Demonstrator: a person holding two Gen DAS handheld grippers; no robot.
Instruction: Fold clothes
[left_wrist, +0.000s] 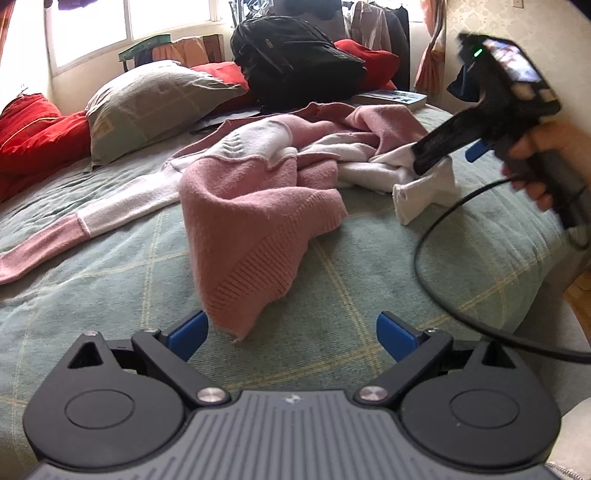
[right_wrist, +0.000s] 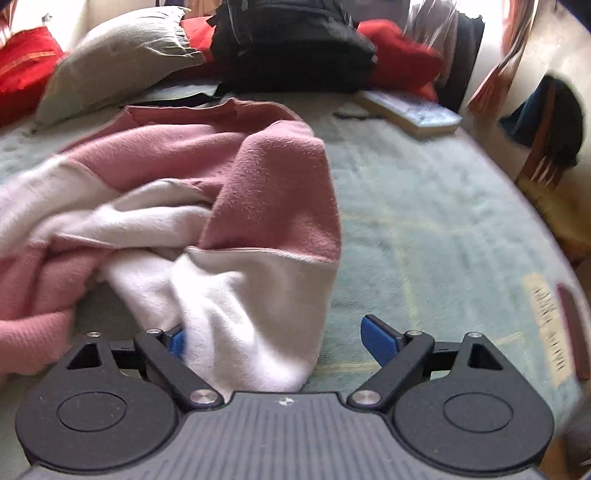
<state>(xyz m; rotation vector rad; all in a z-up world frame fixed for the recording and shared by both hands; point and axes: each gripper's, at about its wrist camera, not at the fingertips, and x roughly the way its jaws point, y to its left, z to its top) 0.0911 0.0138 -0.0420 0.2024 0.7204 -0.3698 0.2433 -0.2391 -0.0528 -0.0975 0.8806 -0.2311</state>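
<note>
Green checked bedspread (left_wrist: 369, 266) carries the crumpled pink-and-white sweater (left_wrist: 258, 206), still unfolded. Left gripper (left_wrist: 291, 334) hovers released before its ribbed hem; right gripper (right_wrist: 271, 341) stands wide around the white sleeve, probably positioning to spread it.

Fuzzy knitted sweater (left_wrist: 255, 206) on matt woven bedspread (left_wrist: 369, 266); tongs (left_wrist: 291, 334) matt plastic.

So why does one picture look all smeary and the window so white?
In the right wrist view the pink and white knitted sweater and the green checked bedspread smear because that camera is moving; in the left wrist view things look sharper, but daylight washes the window out to white, and the fisheye lens bends the bed's edges.
</note>
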